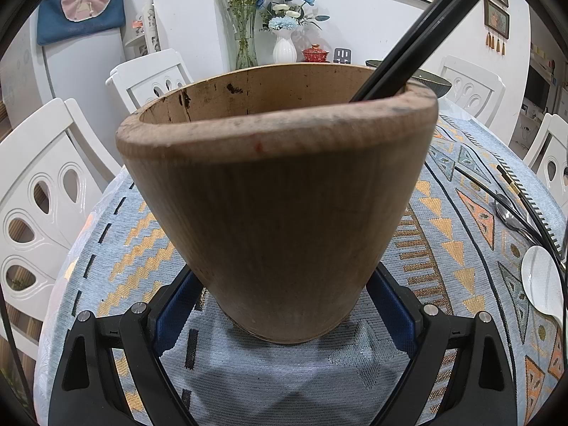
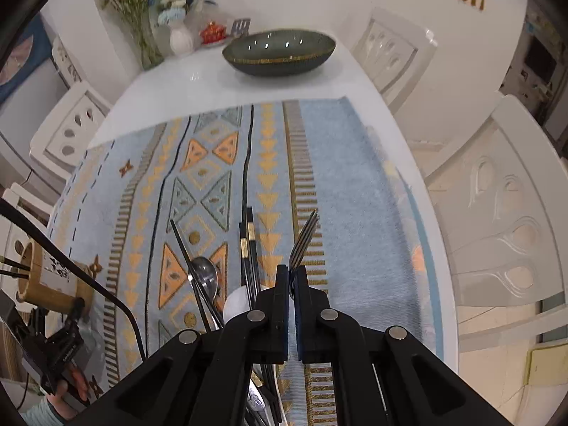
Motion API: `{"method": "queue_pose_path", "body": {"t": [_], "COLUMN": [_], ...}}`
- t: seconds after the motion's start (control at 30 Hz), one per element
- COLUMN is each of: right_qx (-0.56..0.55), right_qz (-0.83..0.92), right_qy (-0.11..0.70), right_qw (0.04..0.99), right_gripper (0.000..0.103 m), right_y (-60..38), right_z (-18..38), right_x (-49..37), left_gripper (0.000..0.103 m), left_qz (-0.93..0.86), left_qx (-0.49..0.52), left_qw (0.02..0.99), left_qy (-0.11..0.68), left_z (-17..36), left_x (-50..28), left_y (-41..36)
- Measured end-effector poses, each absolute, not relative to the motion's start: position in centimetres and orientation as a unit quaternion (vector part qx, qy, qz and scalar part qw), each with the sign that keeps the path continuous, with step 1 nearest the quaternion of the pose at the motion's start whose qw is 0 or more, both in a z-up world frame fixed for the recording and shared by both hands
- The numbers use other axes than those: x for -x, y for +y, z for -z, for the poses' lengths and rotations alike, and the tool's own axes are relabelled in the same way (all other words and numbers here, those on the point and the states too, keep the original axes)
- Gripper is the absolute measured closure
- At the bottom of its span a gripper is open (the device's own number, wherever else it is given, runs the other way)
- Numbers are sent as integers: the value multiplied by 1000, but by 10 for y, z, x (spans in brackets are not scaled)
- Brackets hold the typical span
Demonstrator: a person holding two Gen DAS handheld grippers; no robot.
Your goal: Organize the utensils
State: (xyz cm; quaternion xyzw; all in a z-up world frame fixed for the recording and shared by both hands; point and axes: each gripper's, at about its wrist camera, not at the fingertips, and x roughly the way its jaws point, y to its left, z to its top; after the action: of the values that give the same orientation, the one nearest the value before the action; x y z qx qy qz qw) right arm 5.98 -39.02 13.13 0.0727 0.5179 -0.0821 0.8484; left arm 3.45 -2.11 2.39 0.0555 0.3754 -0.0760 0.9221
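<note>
The left gripper [image 1: 284, 305] has its jaws set against the two sides of a wooden holder [image 1: 277, 191], low on its body, gripping it as it stands upright on the patterned cloth [image 1: 443, 220] that covers the table. The blue pads [image 1: 174, 316] press the wood on either side. A pair of black chopsticks [image 1: 408, 46] already sits inside the holder, leaning out over the rim toward the upper right. In the right wrist view the same holder [image 2: 42, 277] shows at the far left edge with the left gripper [image 2: 67, 323] around its base. The right gripper [image 2: 291, 277] has its jaws closed tight on a metal fork [image 2: 303, 241], clamping it just below the tines, which point forward and up, away from the camera; the rest of the fork is hidden between the pads, so how its handle hangs cannot be told. Below the gripper, lying on the cloth [image 2: 355, 177], are a metal spoon [image 2: 204, 277], another pair of black chopsticks with a gold band [image 2: 248, 241] and a white spoon [image 2: 236, 303] partly hidden behind the gripper. These lie close together, well apart from the holder. At the far end of the bare white tabletop [image 2: 177, 85] stands a dark bowl [image 2: 280, 51], with vases of flowers [image 2: 177, 10] behind it and white chairs [image 2: 497, 213] around.
</note>
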Motion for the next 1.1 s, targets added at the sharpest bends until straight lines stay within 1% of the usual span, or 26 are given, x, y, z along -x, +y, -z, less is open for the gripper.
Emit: {"method": "queue_pose_path", "body": {"t": [0.2,0.37,0.53,0.7,0.9,1.1], "right_qx": [-100,-120,-110,-86,-84,-87], "right_qz": [74,27,-43,-123,-223,-281], "right_qy": [463,390,328,283,255,276], "right_qw": [877,912,937,947,937,915], "right_gripper": [100,100,100,100,101,101], "right_y": [-386,-370,-327,-273,-214,-169], "right_z": [-171,-226,-281,-319,-340,-323], "right_x": [-50,-45,-44,-47,-54,-70], "left_gripper": [10,10,10,10,10,10], "left_qz": [76,76,76,76,76,76], "left_qx": [-56,-56,-56,-56,-56,-56], "left_qw": [922,922,922,922,922,922], "left_qy": [375,375,375,375,375,375], "left_z": [-24,-24,-24,-23,-23,-23], "left_x": [-34,-34,-35,-34,-34,-34], "left_y": [-21,-21,-21,-21,-21,-22]}}
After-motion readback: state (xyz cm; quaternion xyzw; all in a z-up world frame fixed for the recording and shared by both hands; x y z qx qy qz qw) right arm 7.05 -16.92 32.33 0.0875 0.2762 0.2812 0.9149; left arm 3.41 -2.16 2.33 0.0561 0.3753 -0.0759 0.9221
